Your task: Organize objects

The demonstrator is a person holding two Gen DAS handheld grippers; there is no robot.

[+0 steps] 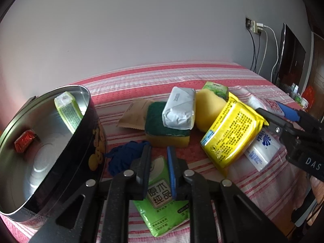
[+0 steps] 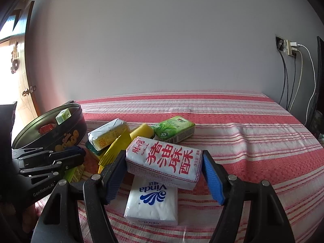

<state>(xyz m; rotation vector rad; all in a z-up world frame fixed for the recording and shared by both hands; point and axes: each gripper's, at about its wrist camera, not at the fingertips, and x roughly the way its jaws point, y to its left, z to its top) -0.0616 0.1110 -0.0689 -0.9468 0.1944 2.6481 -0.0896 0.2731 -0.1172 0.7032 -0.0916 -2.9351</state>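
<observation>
Striped red-and-white bedspread (image 2: 243, 133) under a plain pale wall, clutter heaped mid-bed; going L to R from the claws.

Far L of the left gripper (image 1: 160, 166): round cookie tin (image 1: 60, 154), lid off, a red candy (image 1: 24, 142) and a small green carton (image 1: 67, 111) already inside. Just L of that claw's tip, a blue cloth wad (image 1: 121, 158). Left gripper itself: jaws pressed together on the upper edge of the green tissue pack (image 1: 162, 208), which lies flat right under and ahead of it; long axis runs along the claw's pointing line, so the pinch is across the short side.

Ahead and R of it: green-and-yellow sponge (image 1: 162, 127) with a silver wrapped block (image 1: 179, 109) on top, then a yellow packet (image 1: 230, 131) leaning up.

Right gripper (image 2: 164, 172): jaws spread wide, pads flanking the white pastry pack (image 2: 164, 164) with red characters; pads look to touch its ends, long axis across the jaws. Below it, nearer the claw base, the Vinda tissue pack (image 2: 151, 200).

Judgement: tin lies well L of both claws; left hand is nearer, so its pack likely goes first, a swing L and up over the rim.
</observation>
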